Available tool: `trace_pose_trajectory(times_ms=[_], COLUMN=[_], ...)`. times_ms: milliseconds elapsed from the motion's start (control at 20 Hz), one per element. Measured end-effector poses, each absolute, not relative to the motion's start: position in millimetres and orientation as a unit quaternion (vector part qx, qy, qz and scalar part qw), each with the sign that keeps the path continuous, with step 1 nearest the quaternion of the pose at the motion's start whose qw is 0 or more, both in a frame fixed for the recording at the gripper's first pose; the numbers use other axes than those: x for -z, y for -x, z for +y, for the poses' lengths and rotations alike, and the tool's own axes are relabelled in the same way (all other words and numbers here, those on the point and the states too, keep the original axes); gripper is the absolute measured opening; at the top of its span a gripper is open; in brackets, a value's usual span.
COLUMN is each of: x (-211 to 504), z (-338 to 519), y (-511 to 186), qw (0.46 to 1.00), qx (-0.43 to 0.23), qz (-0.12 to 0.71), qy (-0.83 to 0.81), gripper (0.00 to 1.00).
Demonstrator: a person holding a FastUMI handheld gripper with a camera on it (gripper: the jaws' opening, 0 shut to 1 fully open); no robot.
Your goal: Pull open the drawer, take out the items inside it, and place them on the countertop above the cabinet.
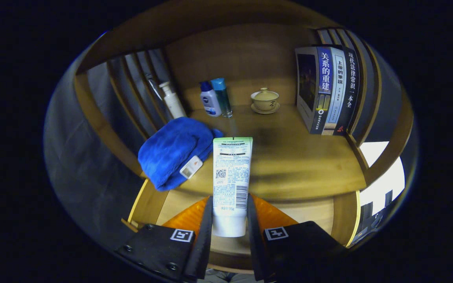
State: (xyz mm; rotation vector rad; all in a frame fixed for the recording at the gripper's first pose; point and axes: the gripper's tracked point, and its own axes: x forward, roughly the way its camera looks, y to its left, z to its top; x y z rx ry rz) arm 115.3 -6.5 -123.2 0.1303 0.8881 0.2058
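Note:
My gripper (229,218) is shut on a white squeeze tube (231,173) with a green end. Both fingers press on its capped lower part. The tube points forward over the front edge of the wooden countertop (297,157). Below the fingers the pulled-out drawer (309,214) shows its pale wooden bottom. A folded blue towel (173,151) with a small white tag lies on the countertop just left of the tube and hangs slightly over the edge.
At the back of the countertop stand a white pump bottle (172,101), two blue-capped bottles (215,98) and a lidded tea cup on a saucer (265,100). Upright books (328,90) lean at the right. Slatted wooden sides close in the shelf.

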Motion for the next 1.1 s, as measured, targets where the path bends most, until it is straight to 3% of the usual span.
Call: trace_pose_trajectory(times_ms=[300, 800, 950, 1100], x=[146.3, 175.4, 169.2, 169.9], z=[-19.0, -26.0, -26.5, -32.5], y=[-183.2, -197.4, -203.8, -200.5], qw=[0.912, 0.902, 0.911, 0.909], qx=[-0.053, -0.027, -0.032, -0.028], qz=[0.403, 0.428, 0.409, 0.414], qy=[-0.062, -0.050, -0.047, -0.044], gripper=[0.52, 0.53, 0.60, 0.78])
